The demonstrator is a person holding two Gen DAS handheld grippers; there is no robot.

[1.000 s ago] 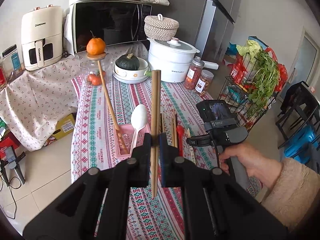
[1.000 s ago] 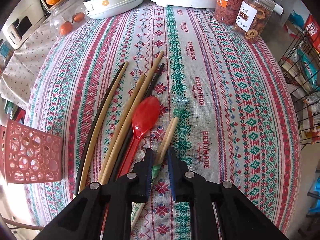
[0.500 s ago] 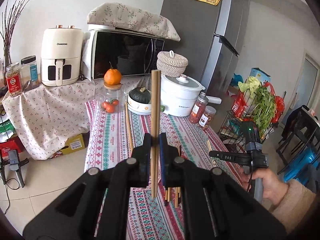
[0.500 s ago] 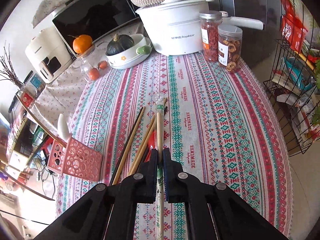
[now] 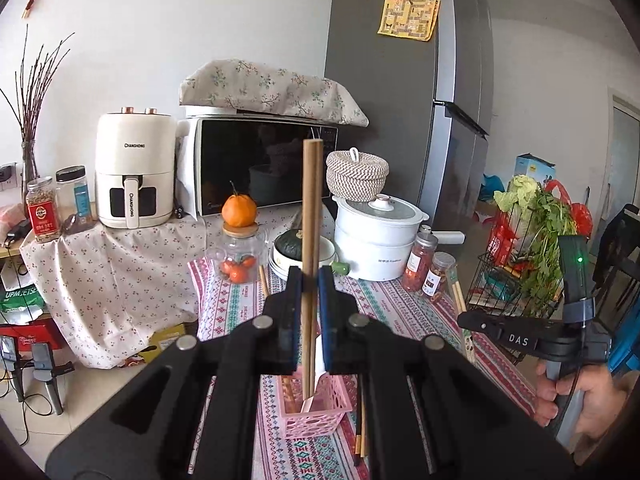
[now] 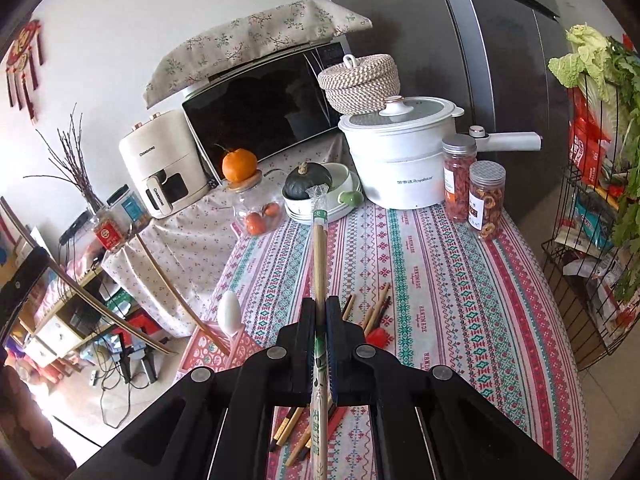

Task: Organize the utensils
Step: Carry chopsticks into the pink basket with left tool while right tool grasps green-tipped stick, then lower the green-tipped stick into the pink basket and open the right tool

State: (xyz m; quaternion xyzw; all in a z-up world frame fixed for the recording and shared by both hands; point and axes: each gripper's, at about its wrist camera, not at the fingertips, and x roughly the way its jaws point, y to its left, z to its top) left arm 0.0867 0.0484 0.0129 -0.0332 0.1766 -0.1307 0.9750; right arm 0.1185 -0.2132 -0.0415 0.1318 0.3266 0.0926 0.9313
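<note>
My left gripper [image 5: 309, 280] is shut on a pair of wooden chopsticks [image 5: 311, 208], held upright with the lower ends inside the pink basket [image 5: 316, 414]. The basket also holds a white spoon [image 6: 229, 309] and a long wooden stick [image 6: 176, 296]. My right gripper [image 6: 320, 307] is shut on wrapped chopsticks [image 6: 319, 236] in a clear sleeve, lifted above the table. It also shows in the left wrist view [image 5: 476, 320]. Loose chopsticks [image 6: 374, 312] and a red spoon [image 6: 378, 337] lie on the tablecloth below it.
A white pot [image 6: 400, 160], two jars [image 6: 472, 188], a bowl with a squash [image 6: 316, 188] and a glass jar topped by an orange [image 6: 248, 196] stand at the table's far end. A wire rack of vegetables [image 6: 592, 200] stands to the right.
My left gripper brought the wooden chopsticks upright over the basket and lowered their ends into it. My right gripper shut on the wrapped chopsticks and lifted them off the table.
</note>
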